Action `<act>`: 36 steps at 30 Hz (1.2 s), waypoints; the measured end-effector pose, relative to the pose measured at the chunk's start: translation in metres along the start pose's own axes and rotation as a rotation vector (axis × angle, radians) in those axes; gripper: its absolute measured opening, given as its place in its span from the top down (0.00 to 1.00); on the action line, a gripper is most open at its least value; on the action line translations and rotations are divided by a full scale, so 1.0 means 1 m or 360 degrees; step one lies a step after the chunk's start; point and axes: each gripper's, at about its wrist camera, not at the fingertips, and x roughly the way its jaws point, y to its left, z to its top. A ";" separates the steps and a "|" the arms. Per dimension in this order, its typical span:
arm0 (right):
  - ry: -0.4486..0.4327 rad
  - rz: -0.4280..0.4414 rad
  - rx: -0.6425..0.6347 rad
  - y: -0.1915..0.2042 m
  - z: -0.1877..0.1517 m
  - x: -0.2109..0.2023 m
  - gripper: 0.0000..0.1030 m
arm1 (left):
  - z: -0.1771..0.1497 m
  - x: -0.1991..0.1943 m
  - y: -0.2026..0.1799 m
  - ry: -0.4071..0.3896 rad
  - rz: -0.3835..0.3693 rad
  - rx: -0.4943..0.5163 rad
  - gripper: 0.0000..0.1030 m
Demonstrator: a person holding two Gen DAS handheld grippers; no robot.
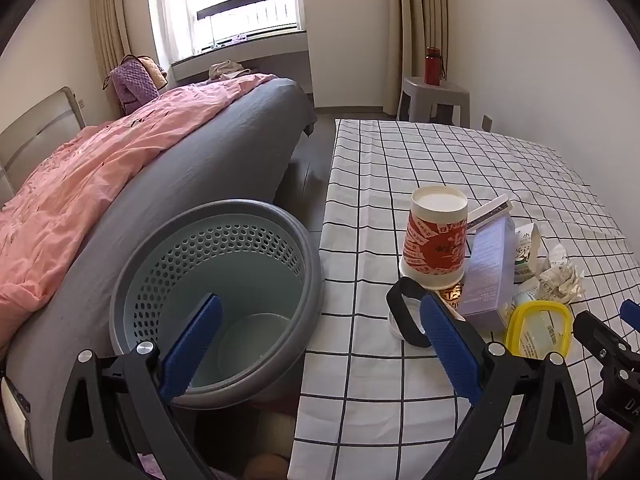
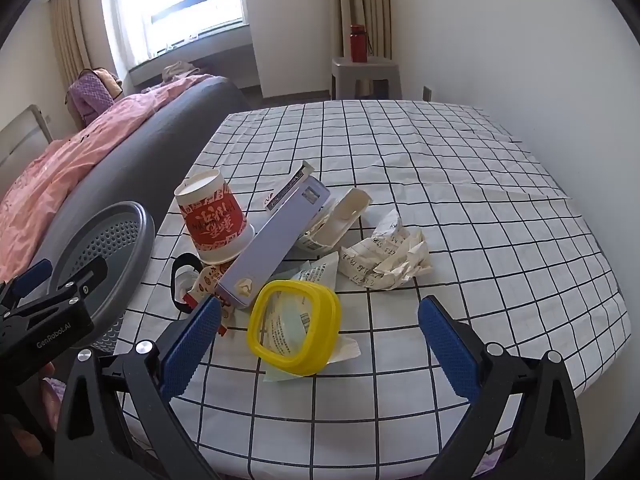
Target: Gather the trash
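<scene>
Right gripper (image 2: 320,340), spread, empty, frames the yellow lid (image 2: 294,326) at centre. Light, stiff, likely slippery: pinch its rim. Left gripper (image 1: 320,344) spread, empty.

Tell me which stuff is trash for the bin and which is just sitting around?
For the job: cup, purple box, yellow lid, crumpled paper, carton, bin.

Just lying about: red bottle, stool, pink blanket.

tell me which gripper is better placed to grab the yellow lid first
Right. The right gripper is open with the yellow lid directly between its fingers, while the left gripper points at the gray bin off the table's edge.
</scene>
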 end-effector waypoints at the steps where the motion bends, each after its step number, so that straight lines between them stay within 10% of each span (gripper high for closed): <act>1: -0.0001 -0.0001 0.0000 0.000 0.000 0.000 0.06 | 0.000 0.000 -0.001 0.0001 0.0003 -0.0001 0.08; 36: -0.0052 -0.0006 0.0018 -0.001 -0.005 -0.013 0.06 | -0.006 -0.017 0.003 -0.0074 -0.0020 -0.0041 0.08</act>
